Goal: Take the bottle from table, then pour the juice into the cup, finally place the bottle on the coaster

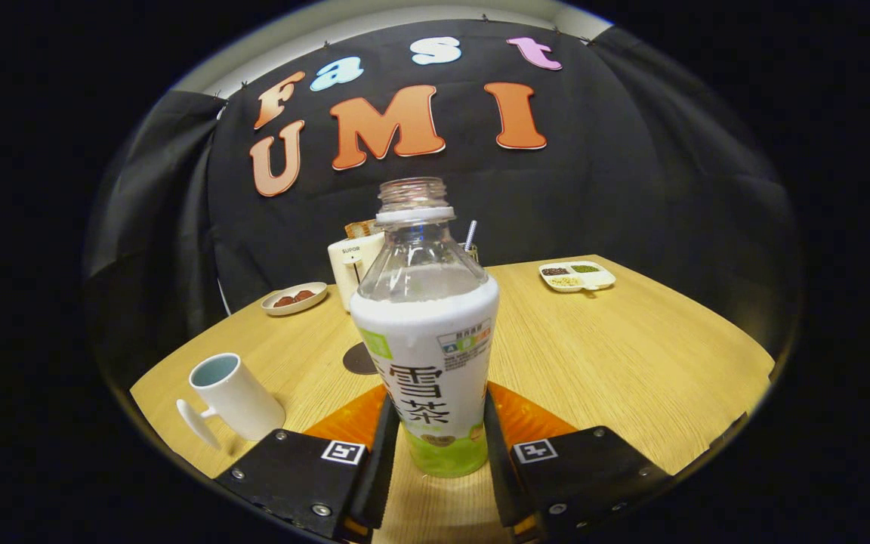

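**Q:** What does the gripper (439,446) hold?

**A:** The bottle (426,332). It stands upright between the two fingers, and each finger presses against one side of its lower body, so the grip is clenched on it. The cap is off; the threaded neck is open at the top. The upper part is clear plastic, and a white label with green at the bottom wraps the rest.

**Q:** Is the bottle resting on the table (616,355)?

**A:** That cannot be told. Its base sits low between the fingers, over the light wood surface, but contact is not visible.

**Q:** Where is the cup (232,397)?

**A:** To the left of the fingers, near the table's front edge. It is a white mug, open end up, with a handle facing the near side and a pale blue inside.

**Q:** And the coaster (359,359)?

**A:** A dark round disc lying flat on the table just beyond the fingers, partly hidden behind the bottle's left side.

**Q:** What lies further back?

**A:** A small dish (294,298) with brown pieces at the left, a cream toaster (352,264) behind the bottle, and a divided tray (577,276) at the right
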Demonstrator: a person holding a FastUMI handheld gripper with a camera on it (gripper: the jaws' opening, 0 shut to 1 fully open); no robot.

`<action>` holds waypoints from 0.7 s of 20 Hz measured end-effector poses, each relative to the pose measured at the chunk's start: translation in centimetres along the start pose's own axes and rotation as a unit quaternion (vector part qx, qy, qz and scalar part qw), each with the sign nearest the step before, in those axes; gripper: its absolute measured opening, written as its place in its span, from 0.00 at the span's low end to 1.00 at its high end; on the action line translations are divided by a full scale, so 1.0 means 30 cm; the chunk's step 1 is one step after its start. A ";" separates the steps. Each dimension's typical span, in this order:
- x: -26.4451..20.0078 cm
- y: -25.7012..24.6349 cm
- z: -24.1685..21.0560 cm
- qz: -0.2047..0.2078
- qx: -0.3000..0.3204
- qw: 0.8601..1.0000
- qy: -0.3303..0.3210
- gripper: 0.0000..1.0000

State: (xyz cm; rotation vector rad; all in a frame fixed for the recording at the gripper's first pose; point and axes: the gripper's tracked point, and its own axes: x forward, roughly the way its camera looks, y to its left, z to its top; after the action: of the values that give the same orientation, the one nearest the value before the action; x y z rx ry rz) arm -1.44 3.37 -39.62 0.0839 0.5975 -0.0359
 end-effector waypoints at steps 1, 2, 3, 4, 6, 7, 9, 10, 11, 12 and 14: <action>0.002 0.000 0.005 -0.001 -0.001 1.000 0.002 0.56; 0.002 0.004 0.012 -0.003 -0.006 1.000 0.001 0.55; 0.002 0.007 0.023 -0.006 -0.014 1.000 -0.002 0.54; 0.003 0.010 0.034 -0.010 -0.023 1.000 -0.006 0.54; 0.000 0.023 0.056 -0.012 -0.045 0.999 -0.014 0.54; 0.001 0.032 0.061 -0.012 -0.056 0.998 -0.015 0.54; -0.001 0.047 0.071 -0.018 -0.085 0.996 -0.018 0.54; -0.001 0.056 0.075 -0.022 -0.101 0.994 -0.019 0.54; 0.001 0.067 0.078 -0.024 -0.118 0.993 -0.021 0.54; -0.001 0.080 0.081 -0.027 -0.132 0.991 -0.024 0.54; 0.005 0.107 0.077 -0.031 -0.157 0.987 -0.025 0.54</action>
State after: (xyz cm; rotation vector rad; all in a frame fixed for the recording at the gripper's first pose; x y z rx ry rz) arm 0.15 6.35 -37.59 -0.2415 0.5493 -0.0026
